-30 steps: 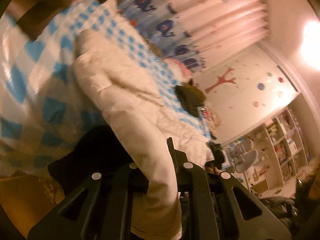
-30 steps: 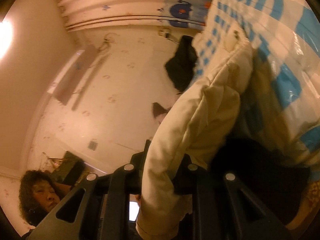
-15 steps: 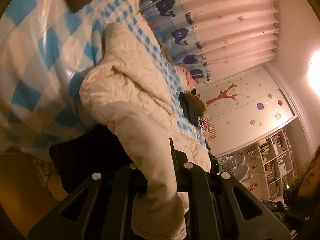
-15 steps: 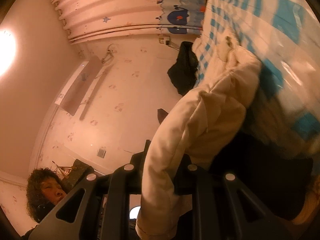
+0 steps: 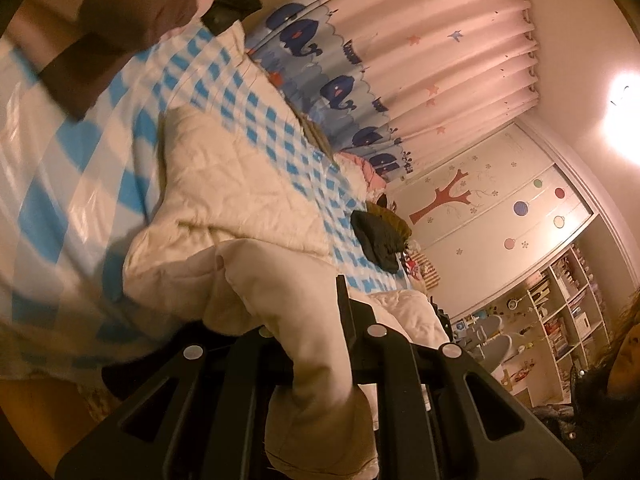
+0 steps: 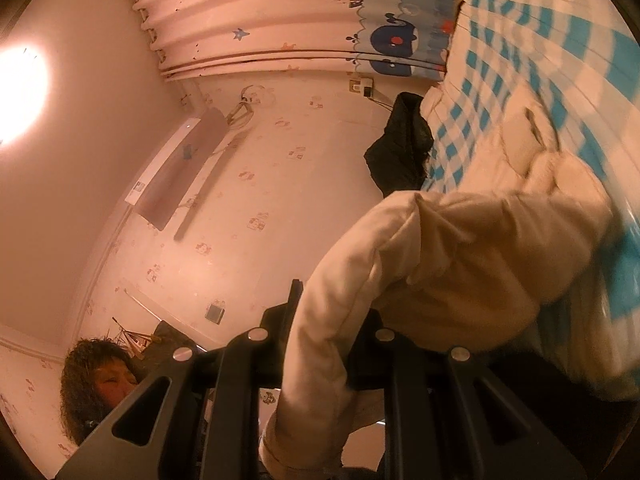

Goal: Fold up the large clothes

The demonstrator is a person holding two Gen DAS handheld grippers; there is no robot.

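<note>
From the left wrist view, the left gripper [image 5: 316, 344] is clenched on a sleeve of the cream padded jacket [image 5: 224, 184], the cuff hanging down between the black fingers. The rest of the jacket lies spread across the blue-checked bedspread [image 5: 60, 184], reaching toward the far edge of the bed by the whale curtain [image 5: 320, 60]. Pinching the sleeve near its end looks like the way to swing it over the body for a fold. A dark garment [image 5: 376, 240] sits further along the bed, apart from the jacket, and brown clothing [image 5: 116, 24] lies near the bed's upper corner. Compared with a second ago, the bedspread and jacket have slid across the picture and more of the curtain and the shelves shows, so the hand has swept sideways with the sleeve in its grip.

From the right wrist view, the right gripper [image 6: 332, 344] is likewise clamped on the other sleeve, lifted off the bed with the jacket [image 6: 480, 256] bunching behind it. A black garment [image 6: 404, 148] hangs at the bed's far edge by the wall. Against the earlier frame the sleeve sits higher and the bedspread [image 6: 560, 40] is blurred: the two hands are carrying both sleeves together.
</note>
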